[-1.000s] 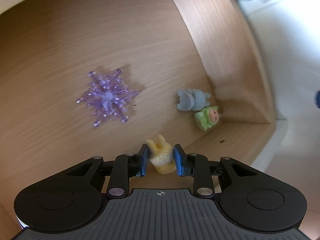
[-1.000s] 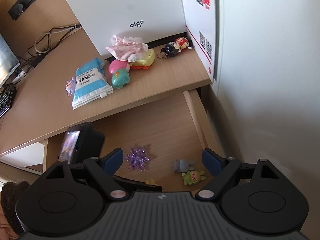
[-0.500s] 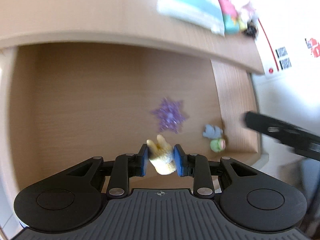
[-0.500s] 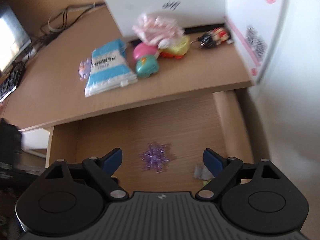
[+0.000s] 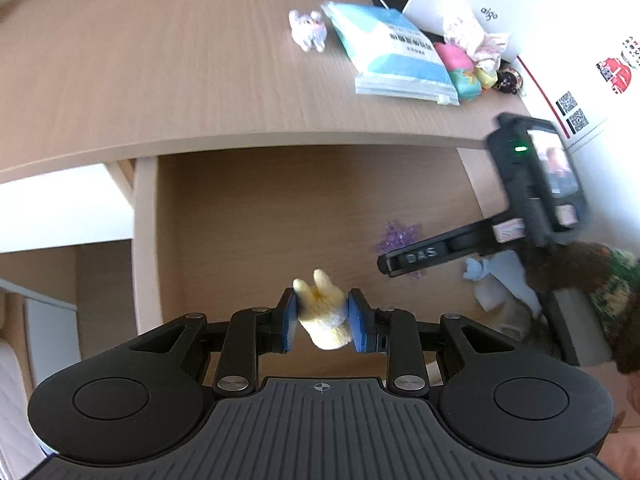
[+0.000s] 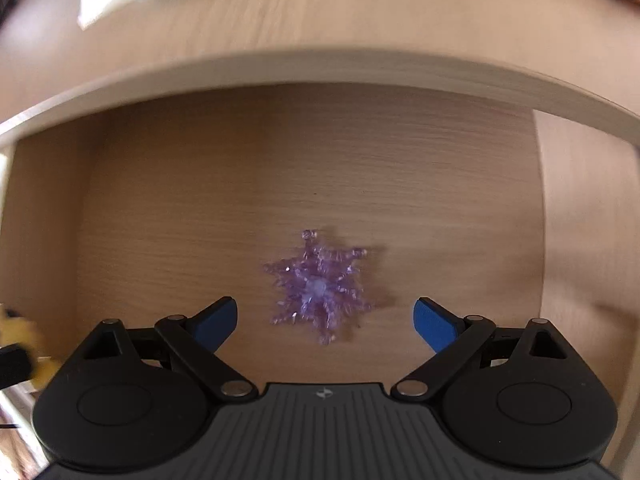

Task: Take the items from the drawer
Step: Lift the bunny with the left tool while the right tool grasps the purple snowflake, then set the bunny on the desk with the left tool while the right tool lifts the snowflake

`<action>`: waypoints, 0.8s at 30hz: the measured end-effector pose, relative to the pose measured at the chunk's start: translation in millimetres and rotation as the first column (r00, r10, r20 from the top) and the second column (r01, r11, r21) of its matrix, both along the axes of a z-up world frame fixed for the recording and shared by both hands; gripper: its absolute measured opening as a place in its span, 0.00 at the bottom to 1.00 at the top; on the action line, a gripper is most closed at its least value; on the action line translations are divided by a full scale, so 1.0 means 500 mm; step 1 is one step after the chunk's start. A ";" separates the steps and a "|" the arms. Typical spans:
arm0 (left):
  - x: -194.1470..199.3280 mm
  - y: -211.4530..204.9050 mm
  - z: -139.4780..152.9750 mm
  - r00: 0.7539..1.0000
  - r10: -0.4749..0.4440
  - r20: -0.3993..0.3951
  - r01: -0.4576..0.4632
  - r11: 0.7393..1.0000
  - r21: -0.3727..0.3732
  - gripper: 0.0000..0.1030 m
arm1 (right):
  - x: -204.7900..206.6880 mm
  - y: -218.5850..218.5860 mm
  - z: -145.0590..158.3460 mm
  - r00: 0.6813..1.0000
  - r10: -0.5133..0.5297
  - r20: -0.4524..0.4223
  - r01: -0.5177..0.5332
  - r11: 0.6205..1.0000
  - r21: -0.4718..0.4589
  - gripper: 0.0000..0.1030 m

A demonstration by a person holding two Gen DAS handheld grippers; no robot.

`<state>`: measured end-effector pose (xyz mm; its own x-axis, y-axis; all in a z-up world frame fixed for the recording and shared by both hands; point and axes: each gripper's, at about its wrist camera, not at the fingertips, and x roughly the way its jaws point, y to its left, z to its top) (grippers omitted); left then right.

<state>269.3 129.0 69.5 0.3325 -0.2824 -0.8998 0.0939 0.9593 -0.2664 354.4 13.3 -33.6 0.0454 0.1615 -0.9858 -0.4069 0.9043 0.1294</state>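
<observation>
Left tongs [image 5: 322,316]: clamped on the yellow toy [image 5: 323,316], now lifted clear of the drawer [image 5: 260,208], which a second ago filled the view.
Right tongs [image 6: 325,320]: jaws opening, empty, dropped from above the desk [image 5: 160,80] to over the snowflake [image 6: 318,286].
Snowflake: mid-floor of the drawer.
Meaning: one item out; snowflake likely next.

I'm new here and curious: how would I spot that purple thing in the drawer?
Look into the open wooden drawer under the desktop. On its bare floor, lying flat, is a purple snowflake ornament. It is spiky, see-through and glittery, unlike the soft little toys nearby.
</observation>
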 end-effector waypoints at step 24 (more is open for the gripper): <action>-0.007 -0.019 0.024 0.999 -0.035 0.038 0.035 0.999 -0.018 0.30 | -0.056 0.048 0.014 0.988 0.134 0.076 -0.130 0.990 -0.050 0.51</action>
<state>265.9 119.6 81.2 0.3560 -0.3114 -0.8811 0.1379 0.9500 -0.2801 326.5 37.1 -26.5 0.1045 0.1273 -0.9863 -0.5303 0.8461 0.0530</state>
